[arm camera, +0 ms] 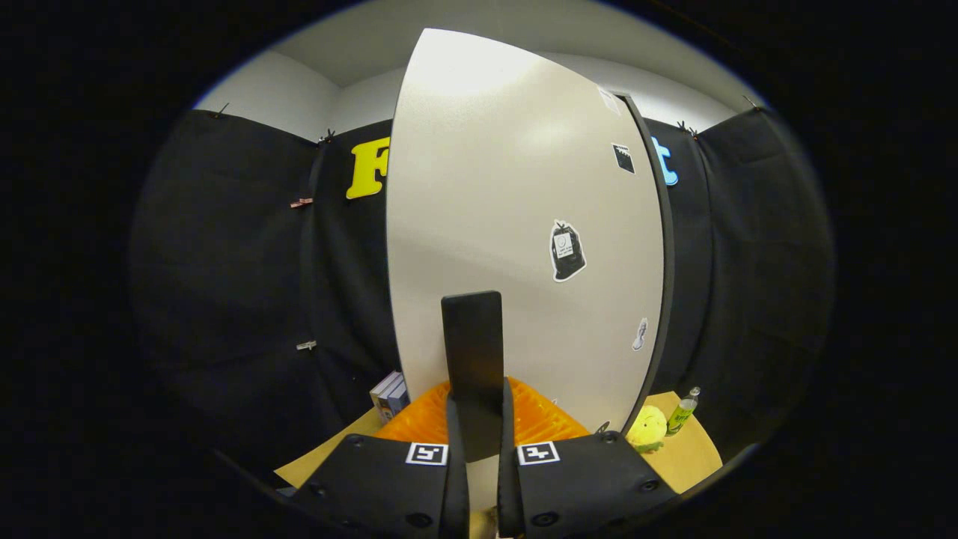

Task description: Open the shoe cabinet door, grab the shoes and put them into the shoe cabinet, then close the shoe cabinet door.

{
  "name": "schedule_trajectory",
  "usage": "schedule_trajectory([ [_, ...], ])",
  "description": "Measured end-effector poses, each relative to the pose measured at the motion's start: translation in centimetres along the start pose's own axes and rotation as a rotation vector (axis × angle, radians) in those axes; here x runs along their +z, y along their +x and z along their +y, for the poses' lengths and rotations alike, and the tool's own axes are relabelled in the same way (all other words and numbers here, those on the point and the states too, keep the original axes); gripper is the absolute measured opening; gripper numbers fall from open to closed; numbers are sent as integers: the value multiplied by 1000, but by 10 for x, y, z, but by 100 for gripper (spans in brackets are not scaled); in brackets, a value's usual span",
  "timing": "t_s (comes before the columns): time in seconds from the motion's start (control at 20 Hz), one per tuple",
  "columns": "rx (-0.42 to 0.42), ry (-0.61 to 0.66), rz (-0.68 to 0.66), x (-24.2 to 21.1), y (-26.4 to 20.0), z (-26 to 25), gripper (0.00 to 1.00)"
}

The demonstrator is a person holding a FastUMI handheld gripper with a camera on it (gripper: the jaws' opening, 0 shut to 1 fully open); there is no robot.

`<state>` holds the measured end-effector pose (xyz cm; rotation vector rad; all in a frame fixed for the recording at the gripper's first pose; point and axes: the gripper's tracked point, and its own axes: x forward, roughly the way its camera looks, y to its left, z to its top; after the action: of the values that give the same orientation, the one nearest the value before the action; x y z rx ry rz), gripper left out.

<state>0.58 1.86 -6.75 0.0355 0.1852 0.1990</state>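
Claw [476, 442] squeezed shut on the black handle [472, 359] of the shoe cabinet door [516, 224], with both fingers [453, 479] pressing its sides. Handle standing tall and straight up from the claw, right on the white door, so probably a swing of the door around its far edge comes next (open or shut, hard to tell which way). Stickers [567, 251] on the door up and right of the handle, writing too small to read; shoes maybe the orange thing [539, 415] just behind the handle.

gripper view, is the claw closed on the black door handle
Yes, both fingers of the claw press the black handle on the white cabinet door.
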Motion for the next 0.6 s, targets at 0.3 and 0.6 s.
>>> schedule_trajectory([
  [0.3, 61, 6, 13, 0, -49, -44, 19],
  [0.6, 33, -5, 9, 3, -77, -86, 18],
])
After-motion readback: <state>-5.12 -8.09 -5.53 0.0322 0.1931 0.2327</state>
